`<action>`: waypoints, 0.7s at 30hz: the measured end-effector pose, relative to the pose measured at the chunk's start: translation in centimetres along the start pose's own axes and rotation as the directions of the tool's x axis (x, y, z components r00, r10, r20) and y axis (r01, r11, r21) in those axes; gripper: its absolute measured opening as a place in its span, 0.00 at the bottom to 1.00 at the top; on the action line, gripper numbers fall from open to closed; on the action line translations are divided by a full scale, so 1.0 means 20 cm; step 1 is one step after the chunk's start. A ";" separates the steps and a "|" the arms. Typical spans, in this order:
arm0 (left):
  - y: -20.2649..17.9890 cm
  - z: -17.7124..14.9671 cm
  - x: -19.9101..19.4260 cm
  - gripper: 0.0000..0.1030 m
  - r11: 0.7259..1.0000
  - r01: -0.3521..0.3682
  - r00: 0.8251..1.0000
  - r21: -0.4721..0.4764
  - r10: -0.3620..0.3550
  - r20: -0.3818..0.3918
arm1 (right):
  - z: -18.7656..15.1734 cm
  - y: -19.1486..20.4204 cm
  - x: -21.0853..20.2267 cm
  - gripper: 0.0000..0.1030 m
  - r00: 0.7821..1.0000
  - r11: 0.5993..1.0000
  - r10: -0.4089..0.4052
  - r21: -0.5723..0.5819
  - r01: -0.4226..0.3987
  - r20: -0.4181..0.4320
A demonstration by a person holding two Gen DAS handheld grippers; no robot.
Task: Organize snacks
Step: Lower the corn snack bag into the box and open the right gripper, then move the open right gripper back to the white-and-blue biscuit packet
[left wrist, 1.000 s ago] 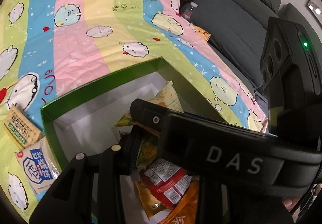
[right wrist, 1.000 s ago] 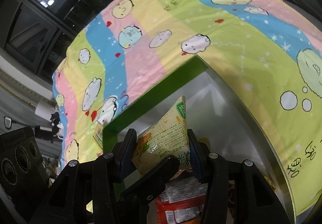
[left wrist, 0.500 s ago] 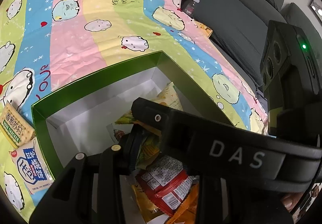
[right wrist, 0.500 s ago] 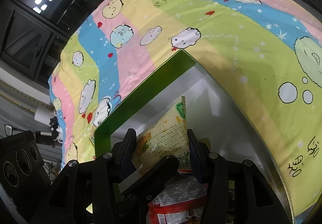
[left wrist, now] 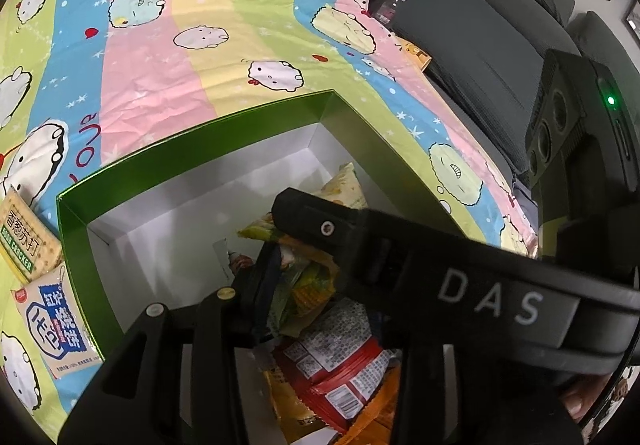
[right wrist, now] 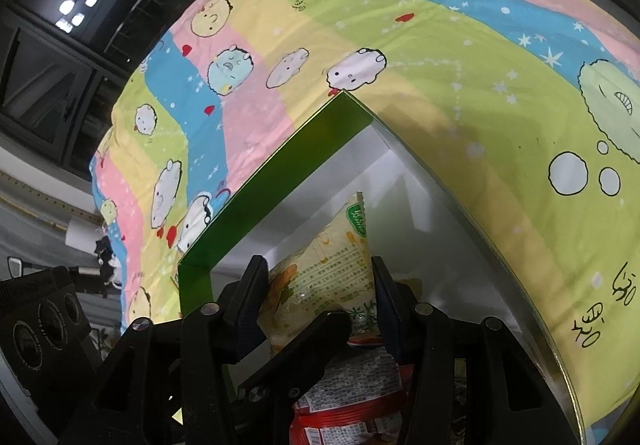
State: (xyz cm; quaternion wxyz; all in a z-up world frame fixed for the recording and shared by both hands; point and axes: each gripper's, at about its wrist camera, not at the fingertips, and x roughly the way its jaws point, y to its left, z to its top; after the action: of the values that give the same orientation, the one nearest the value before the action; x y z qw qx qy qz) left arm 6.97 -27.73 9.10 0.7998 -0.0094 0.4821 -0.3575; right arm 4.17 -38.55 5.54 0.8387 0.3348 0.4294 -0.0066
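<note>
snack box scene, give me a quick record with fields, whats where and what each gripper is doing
surface: cartoon bedsheet
box: green box, white inside, open top
in box: red packet, orange packet
outside box: cracker pack and blue-white pack, lying on the sheet beside the box
right gripper: shut on yellow packet, over the box
left gripper: jaws opening, a yellow-green packet between them, over the box
</note>
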 end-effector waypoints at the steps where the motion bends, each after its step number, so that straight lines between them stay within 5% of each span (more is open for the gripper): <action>1: 0.00 0.00 0.00 0.38 1.000 0.000 1.000 0.000 0.000 -0.001 | 0.00 0.00 0.00 0.51 1.000 1.000 -0.002 0.000 0.002 0.001; 10: 0.00 -0.01 -0.01 0.39 1.000 -0.009 1.000 -0.002 0.009 0.003 | 0.00 0.01 -0.01 0.56 1.000 1.000 -0.021 -0.015 0.021 0.009; 21: 0.01 -0.04 -0.21 0.60 1.000 -0.013 0.999 -0.004 0.013 0.047 | -0.07 0.12 -0.19 0.72 0.994 0.996 0.008 -0.094 0.002 0.105</action>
State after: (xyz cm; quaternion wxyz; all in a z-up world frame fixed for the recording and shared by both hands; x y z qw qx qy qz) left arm 5.29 -24.92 11.95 0.8131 -0.0160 0.4639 -0.3513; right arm 1.60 -37.00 9.02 0.8752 0.2946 0.3837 -0.0029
